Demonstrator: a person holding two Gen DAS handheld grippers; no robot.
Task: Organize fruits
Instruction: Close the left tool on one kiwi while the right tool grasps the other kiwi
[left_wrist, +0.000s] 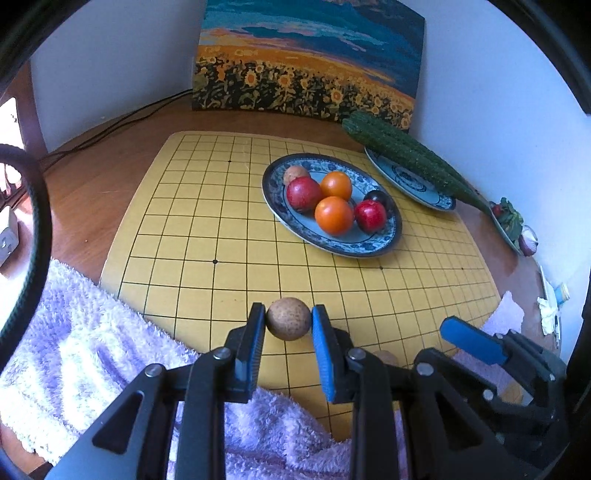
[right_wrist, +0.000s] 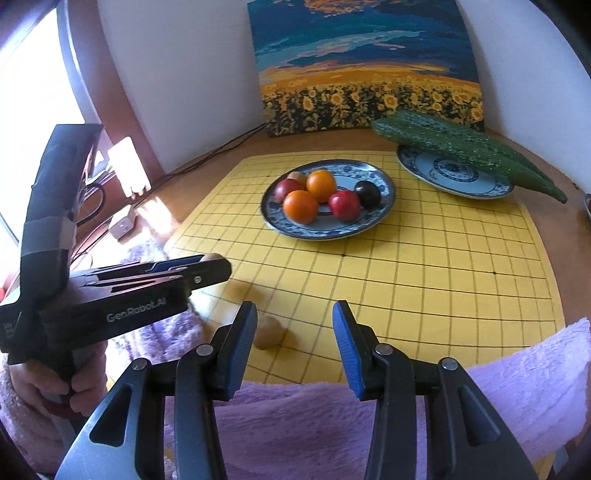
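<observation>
The left hand-held gripper (left_wrist: 289, 325) grips a brown speckled fruit (left_wrist: 288, 318) at 6 o'clock of the fruit plate (left_wrist: 384, 243). Only the right wrist view shows the right hand-held gripper (right_wrist: 294, 325) spread wide, with another brown fruit (right_wrist: 269, 331) on the go board (right_wrist: 443, 280).

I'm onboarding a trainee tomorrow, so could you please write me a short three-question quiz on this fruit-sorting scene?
1. True or false: the left gripper is closed on a speckled brown fruit.
2. Multiple choice: what lies across the farther blue-and-white plate? A) a banana B) long green cucumbers C) nothing
3. Fill in: the nearer fruit plate holds two ______ fruits, two red ones, a dark one and a brown one.

Key: 1 true. 2 B. 3 orange. Extra note: the right gripper is open, with another brown fruit lying on the yellow grid board near its left finger.
</observation>
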